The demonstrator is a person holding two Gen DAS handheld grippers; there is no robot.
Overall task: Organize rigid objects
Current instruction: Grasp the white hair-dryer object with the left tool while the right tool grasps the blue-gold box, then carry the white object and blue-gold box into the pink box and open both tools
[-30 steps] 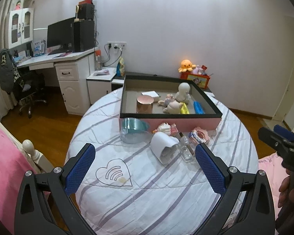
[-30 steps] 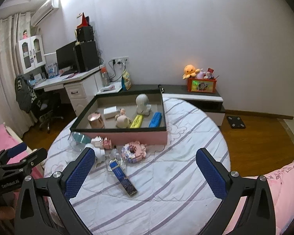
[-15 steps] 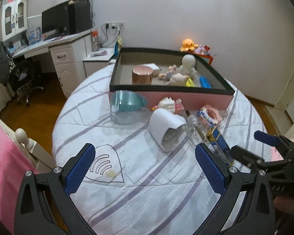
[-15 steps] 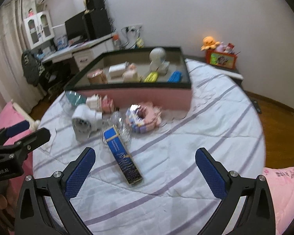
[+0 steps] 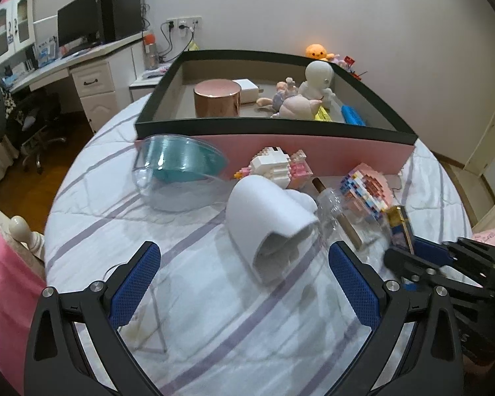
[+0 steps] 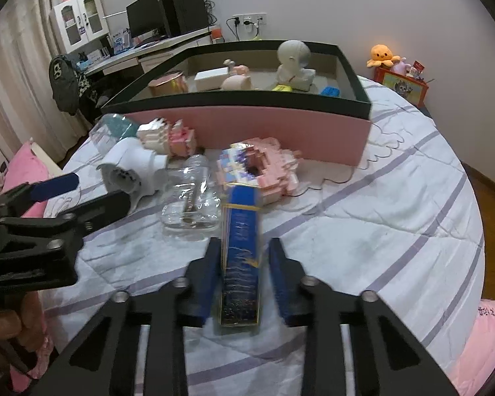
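A long blue box point(image 6: 241, 247) lies on the round quilted table, and my right gripper point(image 6: 244, 254) has its fingers close on either side of it, nearly closed; small gaps still show. The blue box also shows in the left wrist view point(image 5: 400, 229). My left gripper point(image 5: 244, 280) is open and empty, just in front of a white mug point(image 5: 270, 222) lying on its side. A clear glass bottle point(image 6: 194, 198), a pink brick model point(image 6: 264, 168), a white and pink brick model point(image 5: 277, 165) and a clear bowl with a teal lid point(image 5: 178, 171) lie before the pink box point(image 5: 280, 145).
The black-rimmed pink box point(image 6: 356, 95) holds a copper tin point(image 5: 217, 97), a white figure point(image 5: 318, 77), a plush toy point(image 5: 295, 107) and a blue item point(image 5: 353, 115). A desk with a monitor point(image 5: 79, 28) stands back left. Pink bedding point(image 5: 3, 283) lies left.
Both grippers have moved forward and down toward the table. My right gripper's fingers have closed in around the blue box. My left gripper has come close to the white mug.
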